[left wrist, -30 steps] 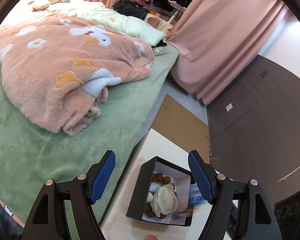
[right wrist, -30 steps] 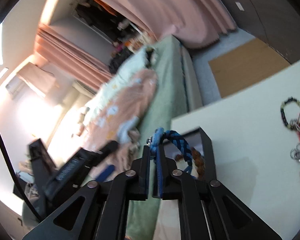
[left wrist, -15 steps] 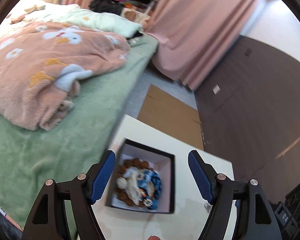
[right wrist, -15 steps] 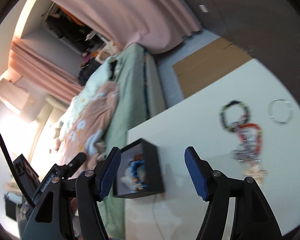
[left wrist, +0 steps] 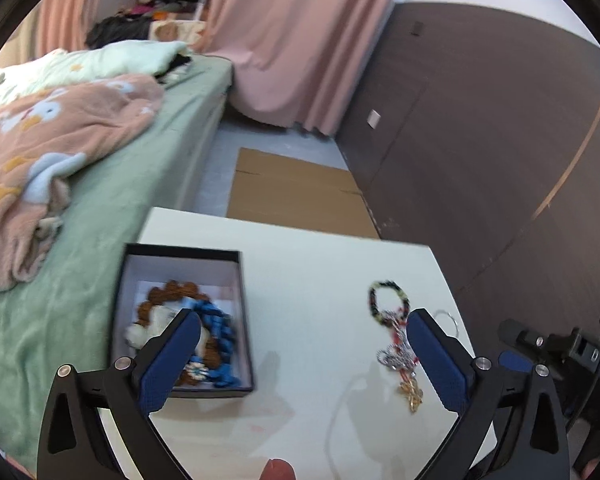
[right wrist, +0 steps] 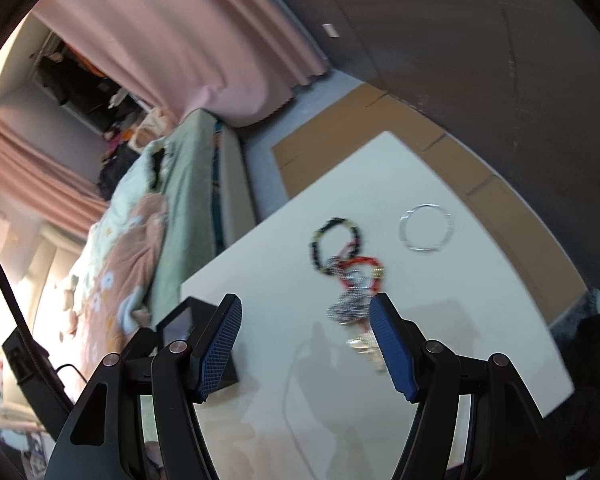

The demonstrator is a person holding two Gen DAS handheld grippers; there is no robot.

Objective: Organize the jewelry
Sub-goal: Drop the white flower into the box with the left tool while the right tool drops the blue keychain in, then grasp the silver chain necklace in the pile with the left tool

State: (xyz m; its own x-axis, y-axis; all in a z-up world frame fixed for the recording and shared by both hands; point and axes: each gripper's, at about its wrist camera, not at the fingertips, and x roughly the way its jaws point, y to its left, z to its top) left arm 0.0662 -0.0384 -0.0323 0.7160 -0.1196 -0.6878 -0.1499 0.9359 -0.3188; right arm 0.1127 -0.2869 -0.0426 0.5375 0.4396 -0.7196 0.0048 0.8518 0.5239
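Right wrist view showed the right gripper (right wrist: 304, 340) with jaws wide and empty (a second earlier they pinched the blue bracelet (left wrist: 220, 332)), which now lay inside the black box (left wrist: 242, 304); remaining jewelry (right wrist: 348, 276) lay on the surface right of the box, left gripper (left wrist: 300, 356) also wide.

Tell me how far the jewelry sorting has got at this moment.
Partly done. The black box already holds a blue braided bracelet, a brown beaded one and a white piece. Nothing is in hand: the left gripper and right gripper are both open and empty. Left on the white table: a dark beaded bracelet, a red-and-silver tangle and a thin silver bangle.
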